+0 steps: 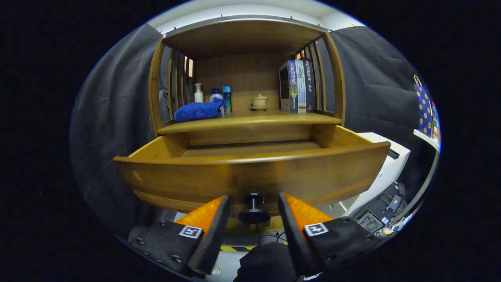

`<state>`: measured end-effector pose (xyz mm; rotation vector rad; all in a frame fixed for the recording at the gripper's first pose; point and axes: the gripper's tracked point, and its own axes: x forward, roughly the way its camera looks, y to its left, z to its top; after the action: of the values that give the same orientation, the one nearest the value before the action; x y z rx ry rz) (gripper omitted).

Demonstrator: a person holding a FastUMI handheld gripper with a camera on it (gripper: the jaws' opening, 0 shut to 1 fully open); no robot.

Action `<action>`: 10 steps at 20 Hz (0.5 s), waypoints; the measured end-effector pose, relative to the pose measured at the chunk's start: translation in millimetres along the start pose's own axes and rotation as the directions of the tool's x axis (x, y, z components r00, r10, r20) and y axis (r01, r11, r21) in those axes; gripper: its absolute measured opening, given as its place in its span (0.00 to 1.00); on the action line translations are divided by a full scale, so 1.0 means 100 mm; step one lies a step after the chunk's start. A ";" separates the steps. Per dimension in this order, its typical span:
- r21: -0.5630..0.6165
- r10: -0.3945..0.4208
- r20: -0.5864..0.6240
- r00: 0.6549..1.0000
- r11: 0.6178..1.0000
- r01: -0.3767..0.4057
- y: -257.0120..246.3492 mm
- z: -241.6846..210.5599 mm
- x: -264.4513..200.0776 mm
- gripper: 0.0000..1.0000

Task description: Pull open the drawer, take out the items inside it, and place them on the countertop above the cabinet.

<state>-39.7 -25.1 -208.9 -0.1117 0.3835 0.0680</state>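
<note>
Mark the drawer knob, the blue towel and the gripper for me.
drawer knob (254,214), gripper view, its round front disc.
blue towel (199,110), gripper view, middle of the bundle.
gripper (253,201), gripper view, open gap between fingertips.

The drawer stands pulled out, its top open for reaching in; its knob sits between the spread, untouching gripper fingers.

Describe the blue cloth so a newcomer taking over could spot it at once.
Start at the wooden cabinet beyond the open drawer, whose knob sits between the open claw fingers. On the countertop above the drawer, look toward the side with the bottles, away from the books. The blue cloth lies bunched in front of them, the one soft, rumpled item there.
</note>
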 end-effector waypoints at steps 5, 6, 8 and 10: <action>-0.109 0.073 0.078 0.994 0.992 -0.065 0.17 0.73 -0.25 0.98; -0.132 0.091 0.096 0.991 0.988 -0.078 0.23 0.86 -0.26 0.98; -0.171 0.120 0.123 0.985 0.980 -0.098 0.30 1.09 -0.20 0.98; -0.200 0.133 0.126 0.983 0.974 -0.106 0.36 1.27 -0.04 0.98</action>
<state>0.5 25.7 -93.8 -0.2740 0.2434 0.2312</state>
